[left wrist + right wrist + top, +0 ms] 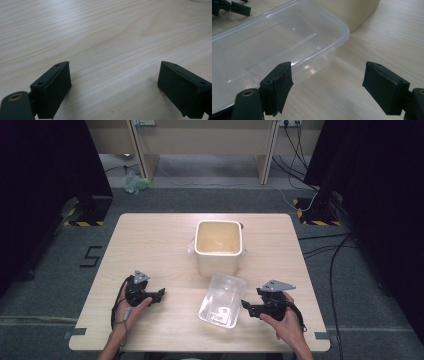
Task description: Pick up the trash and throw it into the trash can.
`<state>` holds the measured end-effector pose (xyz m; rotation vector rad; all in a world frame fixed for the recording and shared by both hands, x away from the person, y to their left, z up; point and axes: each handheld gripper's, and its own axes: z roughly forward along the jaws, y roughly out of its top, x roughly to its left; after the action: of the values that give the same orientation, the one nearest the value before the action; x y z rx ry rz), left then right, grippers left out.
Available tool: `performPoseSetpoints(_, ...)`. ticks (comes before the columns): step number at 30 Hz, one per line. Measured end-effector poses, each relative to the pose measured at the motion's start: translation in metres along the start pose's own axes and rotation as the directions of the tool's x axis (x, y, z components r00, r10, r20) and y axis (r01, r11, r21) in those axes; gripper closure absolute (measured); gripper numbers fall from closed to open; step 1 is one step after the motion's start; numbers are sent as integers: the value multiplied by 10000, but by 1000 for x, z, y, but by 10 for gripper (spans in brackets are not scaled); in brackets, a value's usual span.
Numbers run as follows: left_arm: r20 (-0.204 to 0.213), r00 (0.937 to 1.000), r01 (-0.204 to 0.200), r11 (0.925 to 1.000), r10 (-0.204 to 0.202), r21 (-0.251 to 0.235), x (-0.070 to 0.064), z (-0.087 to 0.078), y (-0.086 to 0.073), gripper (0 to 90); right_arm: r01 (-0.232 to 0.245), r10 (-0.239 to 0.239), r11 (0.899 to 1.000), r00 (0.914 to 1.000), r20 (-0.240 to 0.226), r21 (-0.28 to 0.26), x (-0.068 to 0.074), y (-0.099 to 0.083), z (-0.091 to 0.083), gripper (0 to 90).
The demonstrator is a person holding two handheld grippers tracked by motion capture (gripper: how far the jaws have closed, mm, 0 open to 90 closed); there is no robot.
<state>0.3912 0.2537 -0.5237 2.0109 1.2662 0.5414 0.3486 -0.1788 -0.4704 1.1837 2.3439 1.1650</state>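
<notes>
Basically both hand-held grippers sit low on the worktop (150, 240), nothing held. Right hand-held gripper (327, 87): jaws spread wide, released, empty. Left hand-held gripper (113, 87): same, jaws wide apart over bare wood, nothing btwn them.

Clear plastic container (274, 47) lies just ahead and to the left of the right hand-held gripper, its near long wall just beyond that gripper's left jaw; can't tell if touching. Open side up, empty, tilted a bit off the worktop's edges in the high view. Its far end is next to the cream square tub (218, 247), which stands farther ahead of the right hand-held gripper. From the left hand-held gripper the container is off to the right, well apart.

Handling, my guess: thin-wall plastic, v. light, flexes when squeezed, smooth and slippery, will slide on the wood if nudged. Not fragile, but may crack or pop out if clamped hard. Best hold prob. the rim lip or one wall, one jaw inside and one outside, near a corner where it's stiffer. Light squeeze only.
</notes>
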Motion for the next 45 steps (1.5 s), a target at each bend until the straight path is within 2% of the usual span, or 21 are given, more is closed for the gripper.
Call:
performPoseSetpoints(1,0,10000,0,10000,0,0,0,0,0,113,0,0,10000,10000,0,0,0,0,0,237)
performPoseSetpoints(6,505,9978,-419,9991,424,-99,-24,2,2,135,154,-154,9999,9999,26,0,5,7,18,240)
performPoseSetpoints(12,854,9939,-686,9976,693,-111,-38,2,3,143,108,-107,9999,9999,76,-30,5,14,33,242)
performPoseSetpoints(15,1137,9897,-866,9962,873,-112,-44,4,5,149,87,-85,9999,9998,192,-113,5,17,38,241)
performPoseSetpoints(17,1452,9870,-682,9976,693,-128,-45,5,8,155,37,-34,9999,9997,250,-126,4,16,38,241)
performPoseSetpoints(18,1762,9837,-330,9993,358,-189,-45,5,12,158,-85,92,9998,9991,409,-179,4,16,34,240)
performPoseSetpoints(19,1762,9837,-330,9993,358,-189,-45,5,12,161,-85,92,9998,9991,409,-179,4,16,34,240)
performPoseSetpoints(22,2321,9727,57,9995,20,-326,-49,0,19,161,-367,386,9980,9987,342,-522,6,16,21,241)
performPoseSetpoints(23,2321,9727,57,9995,20,-326,-49,0,19,161,-367,386,9980,9987,342,-522,6,16,21,241)
performPoseSetpoints(28,2717,9622,-113,9995,192,-306,-63,-1,23,161,-486,451,9954,9980,-437,-826,21,20,18,240)
performPoseSetpoints(30,2940,9554,-199,9992,293,-349,-71,-3,24,161,-456,415,9959,9977,-527,-788,25,21,20,238)
performPoseSetpoints(32,2992,9527,-430,9982,533,-408,-78,-5,25,173,-273,230,9978,9972,-706,-600,31,22,24,234)
performPoseSetpoints(34,3403,9389,-409,9984,515,-383,-87,-6,25,172,-296,265,9989,9963,-818,-371,34,22,32,232)
performPoseSetpoints(35,3403,9389,-409,9984,515,-383,-87,-6,25,170,-296,265,9989,9963,-818,-371,34,22,32,232)
performPoseSetpoints(36,3622,9308,-414,9987,496,-303,-90,-6,26,170,-291,268,9992,9965,-797,-279,34,21,35,226)
performPoseSetpoints(37,3668,9287,-482,9985,542,-256,-91,-5,26,171,-443,419,9987,9947,-944,-237,34,21,37,209)
performPoseSetpoints(38,3554,9324,-628,9978,654,-186,-94,-3,28,172,-719,704,9974,9887,-1322,-67,33,21,41,205)
performPoseSetpoints(40,3550,9330,-583,9982,595,-139,-94,-1,29,172,-843,830,9964,9861,-1442,-31,33,21,43,201)
performPoseSetpoints(42,3631,9308,-425,9991,415,-53,-94,2,29,172,-1117,1103,9937,9800,-1654,9,31,23,49,199)
performPoseSetpoints(43,3644,9307,-345,9994,328,-18,-93,3,29,174,-1243,1233,9922,9732,-1940,71,30,23,53,201)
performPoseSetpoints(45,3639,9314,-8,10000,24,-43,-93,2,28,188,-1300,1300,9914,9716,-1976,130,31,24,54,198)
